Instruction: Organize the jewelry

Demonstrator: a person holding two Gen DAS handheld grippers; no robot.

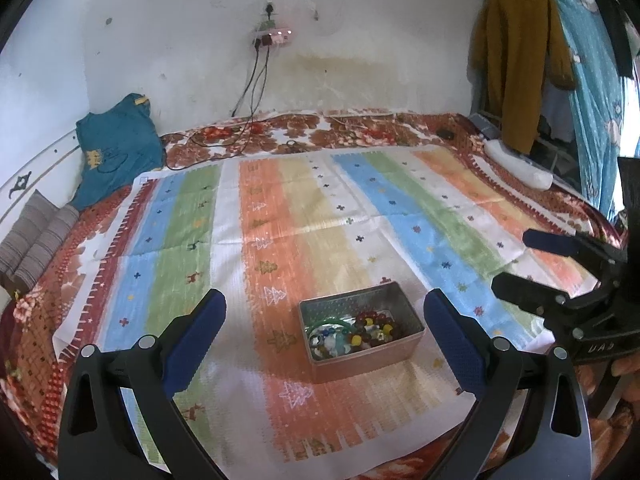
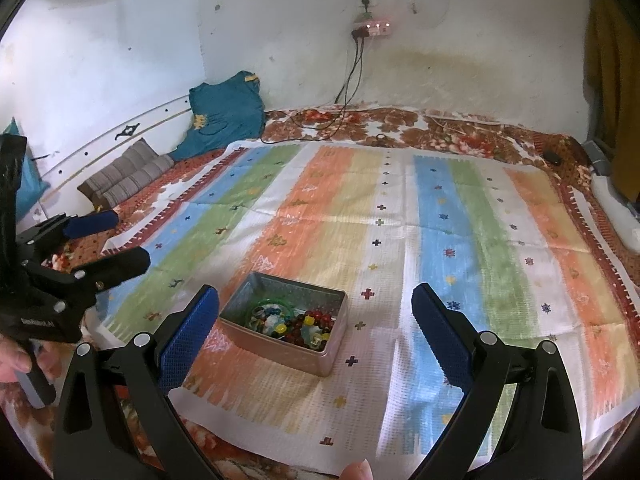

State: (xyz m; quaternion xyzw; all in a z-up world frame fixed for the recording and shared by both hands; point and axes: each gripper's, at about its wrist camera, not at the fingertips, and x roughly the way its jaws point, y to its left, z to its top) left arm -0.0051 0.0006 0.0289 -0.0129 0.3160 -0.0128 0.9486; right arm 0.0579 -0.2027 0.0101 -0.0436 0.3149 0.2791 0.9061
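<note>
An open metal tin [image 1: 404, 346] [image 2: 316, 358] sits on the striped cloth [image 1: 312, 216] [image 2: 400, 216] and holds the jewelry [image 1: 352, 334] [image 2: 292, 322]: a green bangle, dark red bead strands and mixed coloured beads. My left gripper [image 1: 325, 322] is open and empty, its blue pads either side of the tin and short of it. My right gripper [image 2: 314, 314] is open and empty, with the tin just ahead between its fingers. Each gripper shows in the other's view: the right one [image 1: 516, 260] to the tin's right, the left one [image 2: 120, 238] to its left.
The cloth lies on a red floral bedspread [image 1: 360, 130] against a white wall. A teal garment [image 1: 116, 148] and striped cushions [image 1: 36, 236] lie far left. Cables [image 1: 248, 120] trail from a wall socket. Hanging clothes [image 1: 516, 64] and a white object [image 1: 520, 166] are far right.
</note>
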